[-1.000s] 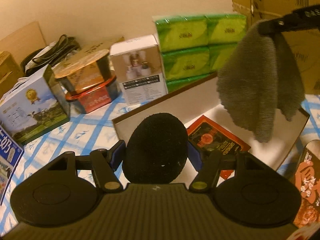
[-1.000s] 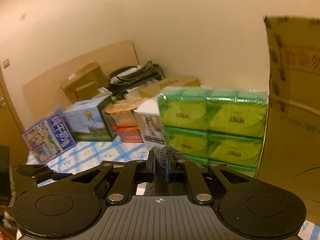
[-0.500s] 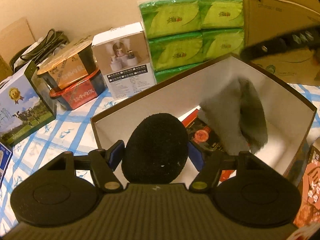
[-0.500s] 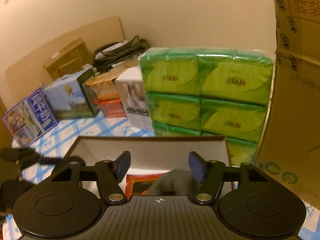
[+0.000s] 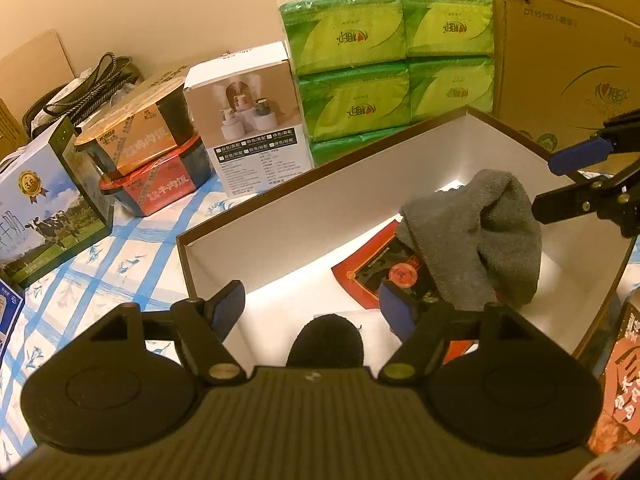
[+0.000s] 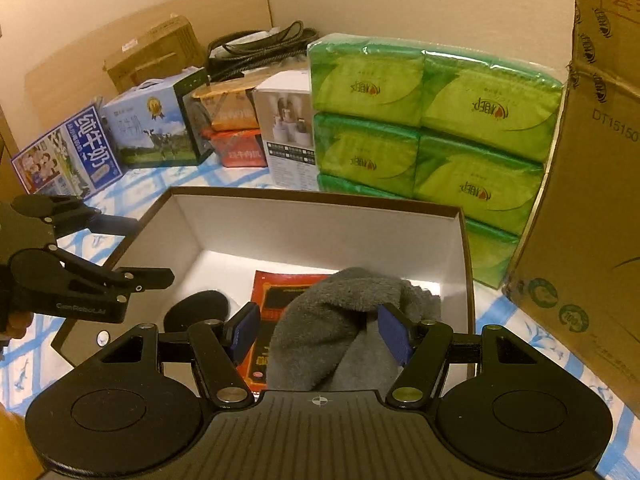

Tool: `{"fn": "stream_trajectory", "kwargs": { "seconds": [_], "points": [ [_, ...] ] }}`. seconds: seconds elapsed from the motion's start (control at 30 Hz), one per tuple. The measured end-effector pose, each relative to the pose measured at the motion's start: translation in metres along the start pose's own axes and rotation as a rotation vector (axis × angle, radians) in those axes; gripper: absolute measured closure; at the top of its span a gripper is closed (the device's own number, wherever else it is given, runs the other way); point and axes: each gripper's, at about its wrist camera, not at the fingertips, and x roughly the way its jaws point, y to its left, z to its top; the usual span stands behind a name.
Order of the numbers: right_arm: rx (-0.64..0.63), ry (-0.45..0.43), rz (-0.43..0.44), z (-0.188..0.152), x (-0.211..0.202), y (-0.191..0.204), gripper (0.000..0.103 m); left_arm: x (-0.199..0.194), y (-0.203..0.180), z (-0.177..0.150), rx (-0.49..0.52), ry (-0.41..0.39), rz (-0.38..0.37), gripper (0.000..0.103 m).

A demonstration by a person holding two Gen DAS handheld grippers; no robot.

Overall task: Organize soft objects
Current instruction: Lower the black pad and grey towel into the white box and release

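Both soft things have left our jaws since a second ago: the grey fleece cloth [image 5: 476, 240] hung pinched from the right gripper [image 6: 318, 330] then, and the black pad [image 5: 325, 336] sat squeezed in the left gripper [image 5: 312, 308]; now both lie inside the open cardboard box [image 5: 280, 216]. Our left jaws are opening with nothing pressed between them, the black pad having dropped to the box floor just below and ahead of them. Our right jaws stand well apart over the cloth, the blue pads [image 6: 394, 334] either side of its heap but not squeezing it, so we judge it released. We hold both grippers tilted down over the box because it is the collecting place, and its tall white walls keep limp things from sliding off. The cloth is thick, nubby and shapeless, slumped in folds partly across a flat, glossy red and black packet [image 5: 380, 272]. The pad is a matt, fuzzy oval that seems to keep its outline. Around the box on the blue-checked desk [image 5: 100, 272] stand stiff cartons, plus the green tissue packs [image 5: 384, 76], soft goods in crinkly film, which we judge possible later candidates.
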Motion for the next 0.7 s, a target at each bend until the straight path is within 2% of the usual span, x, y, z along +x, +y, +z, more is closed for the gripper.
{"fn": "stream_trajectory", "kwargs": {
  "seconds": [0.27,0.43,0.7],
  "points": [
    [0.009,-0.009,-0.008,-0.001,-0.009,0.0,0.038,-0.011,0.005,-0.005,-0.033,-0.004,-0.003,0.031],
    [0.012,-0.009,-0.008,-0.006,-0.024,0.004,0.038,-0.028,0.018,-0.011,-0.084,-0.001,0.019,0.031],
    [0.062,-0.046,0.0,-0.023,-0.078,0.01,0.038,-0.091,0.048,-0.032,-0.174,-0.024,0.057,0.031]
  ]
}}
